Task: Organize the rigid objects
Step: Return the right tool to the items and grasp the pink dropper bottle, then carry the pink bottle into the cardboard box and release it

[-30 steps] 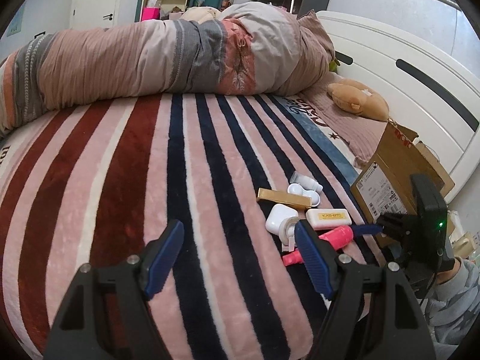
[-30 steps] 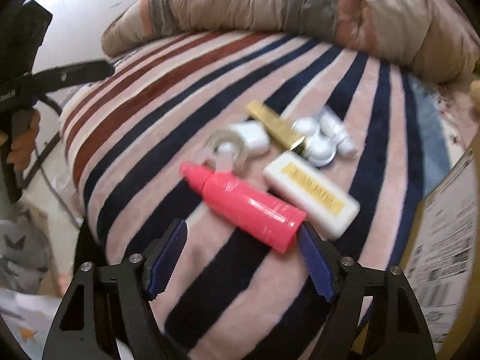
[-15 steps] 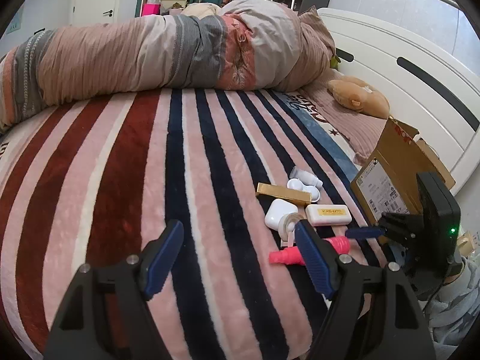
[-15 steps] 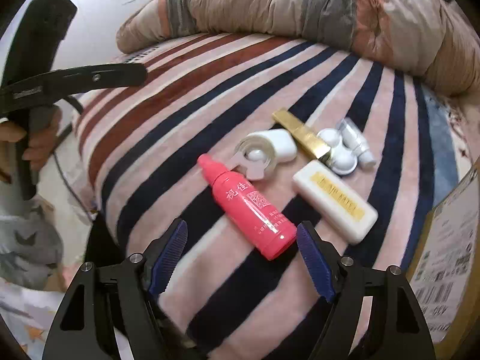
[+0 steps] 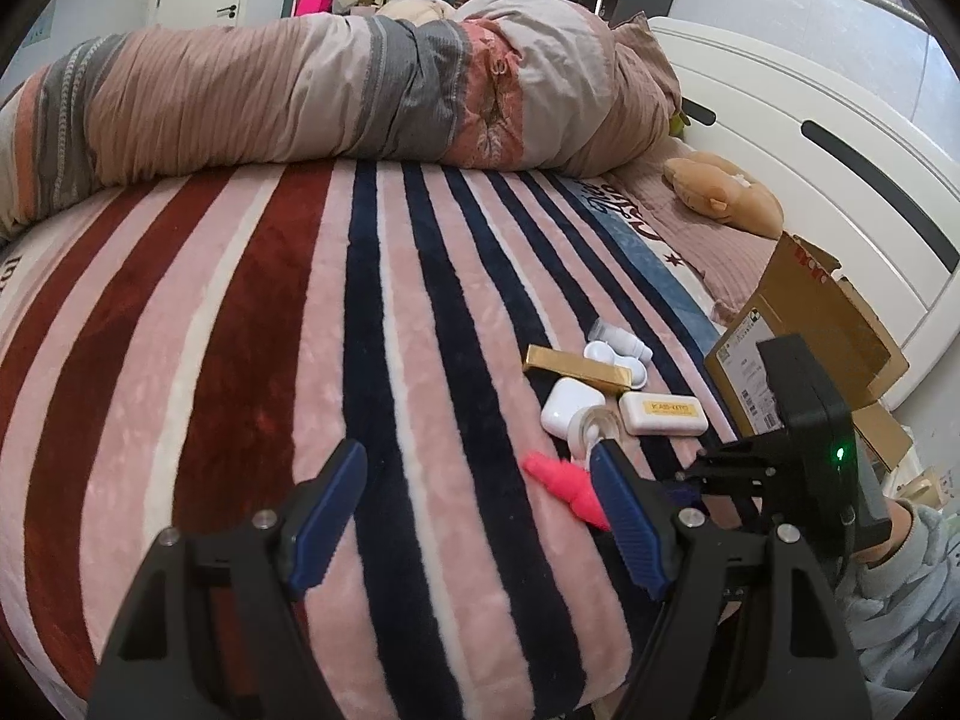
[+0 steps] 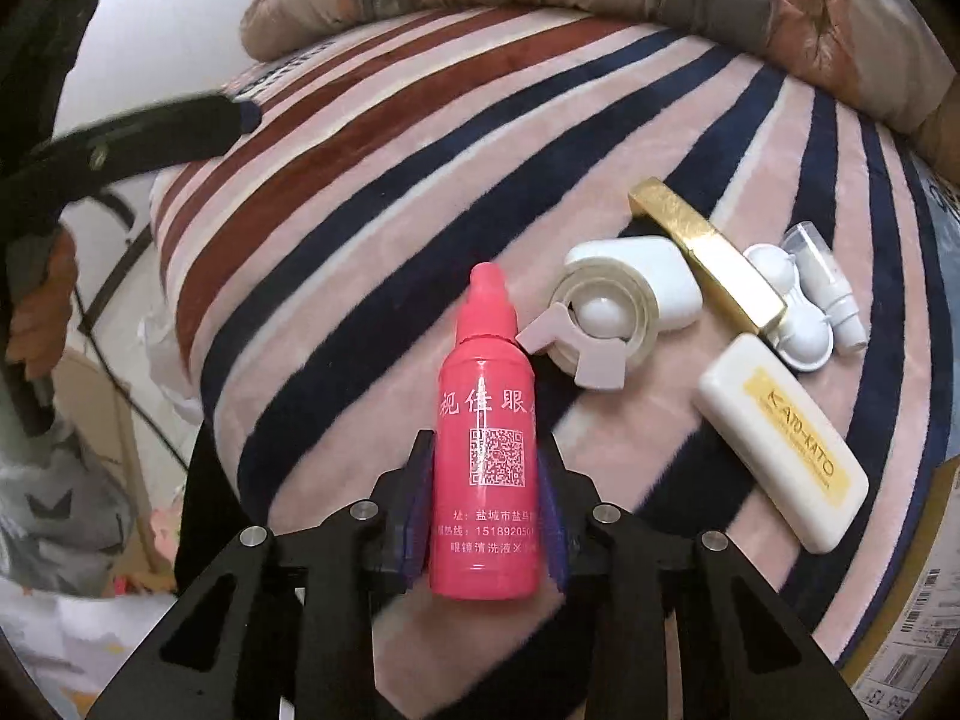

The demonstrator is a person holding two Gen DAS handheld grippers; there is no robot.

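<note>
Right claw [image 6: 485, 516] clamps pink bottle [image 6: 485, 450] on bed; left claw [image 5: 474, 516] wide, idle. Your next move: lift, carry to cardboard box [image 5: 810, 330] beside bottle.

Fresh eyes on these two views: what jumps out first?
The pink bottle dominates the right wrist view, clamped between the blue pads of the right gripper, nozzle pointing away. Just beyond it on the striped blanket lies a cluster of small items: tape dispenser, gold bar and a white KATO-KATO case. The left gripper is open over bare blanket, holding nothing.
</note>
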